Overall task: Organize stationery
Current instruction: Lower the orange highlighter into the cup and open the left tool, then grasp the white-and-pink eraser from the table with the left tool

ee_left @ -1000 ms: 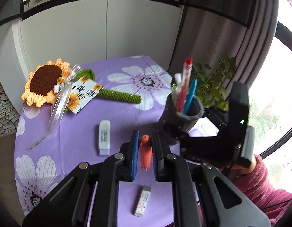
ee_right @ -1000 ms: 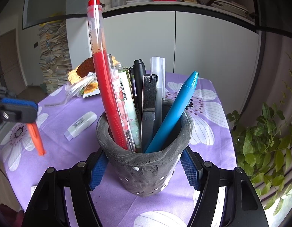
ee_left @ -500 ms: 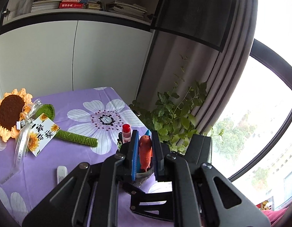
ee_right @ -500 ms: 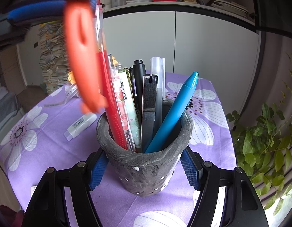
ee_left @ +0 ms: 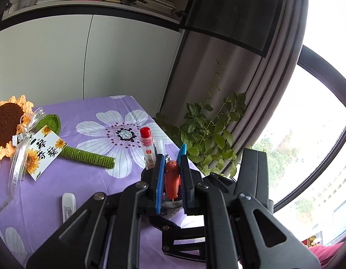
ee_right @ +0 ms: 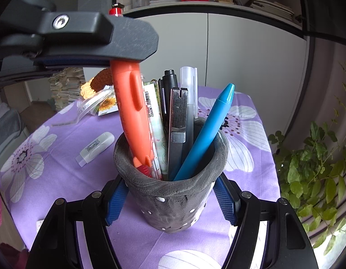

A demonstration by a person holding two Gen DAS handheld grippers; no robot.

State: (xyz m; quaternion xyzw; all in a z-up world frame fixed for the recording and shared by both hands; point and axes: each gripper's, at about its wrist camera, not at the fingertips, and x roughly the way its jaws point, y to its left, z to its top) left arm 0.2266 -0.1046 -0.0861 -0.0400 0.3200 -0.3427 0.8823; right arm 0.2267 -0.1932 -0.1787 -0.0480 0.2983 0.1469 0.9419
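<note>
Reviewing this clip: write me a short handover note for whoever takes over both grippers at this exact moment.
Left gripper: shut on the orange pen, whose lower end is inside the grey pen cup.
Right gripper: shut on the cup, holding it on the purple tablecloth.
Done: several pens in the cup.
Left: release the orange pen; the white correction tape lies on the cloth.

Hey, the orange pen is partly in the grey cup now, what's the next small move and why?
Probably open the left hand-held gripper and let go. The orange pen already has its lower end inside the grey cup, alongside the other pens, while the right hand-held gripper clamps the cup steady on the purple tablecloth. It should drop in.
</note>
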